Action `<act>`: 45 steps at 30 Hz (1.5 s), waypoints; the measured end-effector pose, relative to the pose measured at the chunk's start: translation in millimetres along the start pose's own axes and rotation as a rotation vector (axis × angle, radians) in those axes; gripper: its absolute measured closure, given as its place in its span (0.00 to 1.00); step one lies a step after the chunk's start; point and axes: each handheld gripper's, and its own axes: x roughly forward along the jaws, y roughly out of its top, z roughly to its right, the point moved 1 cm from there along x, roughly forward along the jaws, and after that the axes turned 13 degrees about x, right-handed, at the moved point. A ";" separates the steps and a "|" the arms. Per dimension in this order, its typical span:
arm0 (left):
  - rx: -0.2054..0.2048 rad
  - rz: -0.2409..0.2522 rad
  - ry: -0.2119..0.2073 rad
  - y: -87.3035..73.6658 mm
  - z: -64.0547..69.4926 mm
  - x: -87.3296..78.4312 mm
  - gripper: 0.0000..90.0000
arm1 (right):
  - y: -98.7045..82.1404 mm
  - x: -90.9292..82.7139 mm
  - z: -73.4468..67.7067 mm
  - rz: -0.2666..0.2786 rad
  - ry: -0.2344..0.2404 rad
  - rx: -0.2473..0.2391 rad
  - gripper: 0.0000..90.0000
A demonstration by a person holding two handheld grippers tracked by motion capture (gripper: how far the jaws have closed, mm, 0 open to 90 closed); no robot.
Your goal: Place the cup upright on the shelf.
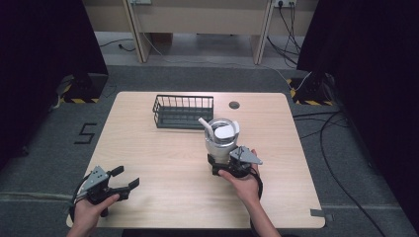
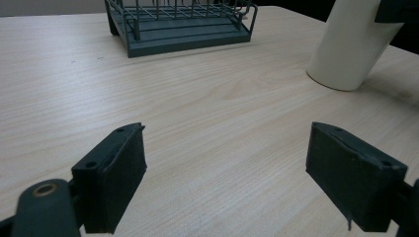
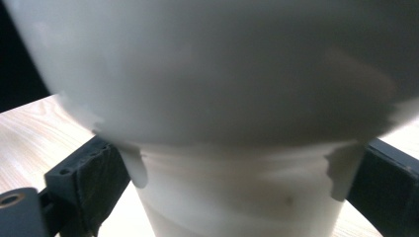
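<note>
Right claw (image 1: 223, 165) clamps white tumbler (image 1: 221, 140); no legible writing on it.

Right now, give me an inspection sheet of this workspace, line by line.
Surface: light wooden table, with a round grommet hole near the far edge.
Job's things: white tumbler with lid and straw, upright near the table's middle.
Clutter: dark wire basket behind the tumbler; nothing seen inside it.
Grippers: right gripper has its jaws on either side of the tumbler's lower body, touching it; left gripper is open above bare table at the near left.
Cables: black cables on the floor to the right; more by the far wall.
Surroundings: grey carpet, dark curtains on both sides, hazard-striped bases.
</note>
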 end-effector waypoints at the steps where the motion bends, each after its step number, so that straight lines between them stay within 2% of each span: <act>1: 0.000 0.000 0.000 0.0 0.0 0.0 0.16 | -0.3 1.0 0.0 -0.001 -0.002 -0.002 0.05; 14: 0.003 0.001 -0.006 0.0 0.1 0.3 0.16 | -4.4 7.3 1.3 0.027 -0.008 0.008 0.09; 18: 0.003 -0.001 -0.006 -0.2 -0.2 0.3 0.16 | -4.3 6.8 1.2 0.032 -0.011 -0.011 0.11; 45: -0.002 -0.002 -0.007 -1.1 -0.5 1.2 0.16 | 5.4 7.6 -1.2 -0.014 -0.019 -0.034 0.12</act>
